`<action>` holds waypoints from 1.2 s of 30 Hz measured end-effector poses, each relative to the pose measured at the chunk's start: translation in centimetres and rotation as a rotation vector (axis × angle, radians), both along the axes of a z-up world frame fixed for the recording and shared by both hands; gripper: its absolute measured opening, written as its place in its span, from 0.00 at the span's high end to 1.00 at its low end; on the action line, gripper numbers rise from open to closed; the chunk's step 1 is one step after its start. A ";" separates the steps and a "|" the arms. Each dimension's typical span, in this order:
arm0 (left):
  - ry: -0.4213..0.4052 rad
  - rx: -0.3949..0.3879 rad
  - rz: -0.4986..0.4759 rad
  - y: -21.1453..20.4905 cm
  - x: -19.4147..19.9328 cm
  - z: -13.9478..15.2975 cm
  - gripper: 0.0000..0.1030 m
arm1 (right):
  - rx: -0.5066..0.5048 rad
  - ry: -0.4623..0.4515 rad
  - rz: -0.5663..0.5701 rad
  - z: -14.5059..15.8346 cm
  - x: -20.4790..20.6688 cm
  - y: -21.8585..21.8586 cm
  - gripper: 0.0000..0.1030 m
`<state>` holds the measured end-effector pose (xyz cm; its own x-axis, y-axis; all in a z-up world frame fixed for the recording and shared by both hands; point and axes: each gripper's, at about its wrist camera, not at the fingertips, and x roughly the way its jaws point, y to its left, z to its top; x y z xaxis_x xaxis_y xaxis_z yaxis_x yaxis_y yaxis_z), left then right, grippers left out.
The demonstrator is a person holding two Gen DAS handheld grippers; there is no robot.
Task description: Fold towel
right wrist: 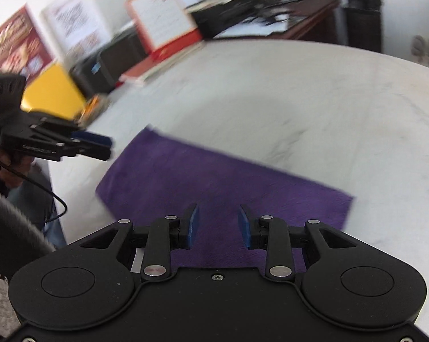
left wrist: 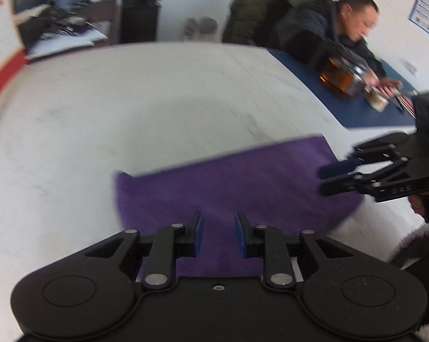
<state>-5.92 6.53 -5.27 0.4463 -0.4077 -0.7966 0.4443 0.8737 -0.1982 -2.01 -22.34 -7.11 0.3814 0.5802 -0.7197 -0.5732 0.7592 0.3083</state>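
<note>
One purple towel [left wrist: 228,188] flat on one table [left wrist: 157,99] — two grippers' fingers apart, empty.

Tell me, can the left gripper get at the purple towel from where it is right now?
Probably yes. The left gripper is open with nothing between its fingers, and the purple towel lies flat on the white table just ahead. The right gripper sits off to the side, not between them.

A pale, marble-veined surface [right wrist: 300,91] fills the foreground, with a blue mat [left wrist: 357,105] at one side where a seated person in a dark jacket [left wrist: 322,31] leans. White walls carry posters [right wrist: 17,45]. A dark wooden desk [right wrist: 308,20] piled with papers stands beyond, beside a tall black cabinet [left wrist: 140,8].
</note>
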 end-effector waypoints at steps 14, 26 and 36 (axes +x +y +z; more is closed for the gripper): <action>0.065 -0.046 0.164 6.9 -1.6 -3.2 0.82 | -0.110 -0.020 0.046 -1.9 -2.6 0.3 0.72; -0.038 -0.047 0.145 5.8 0.4 0.0 0.81 | -0.127 -0.079 -0.044 0.5 -1.3 -1.1 0.70; -0.010 -0.008 0.162 6.3 3.8 -3.2 0.83 | -0.124 -0.074 0.197 -1.8 1.1 4.1 0.68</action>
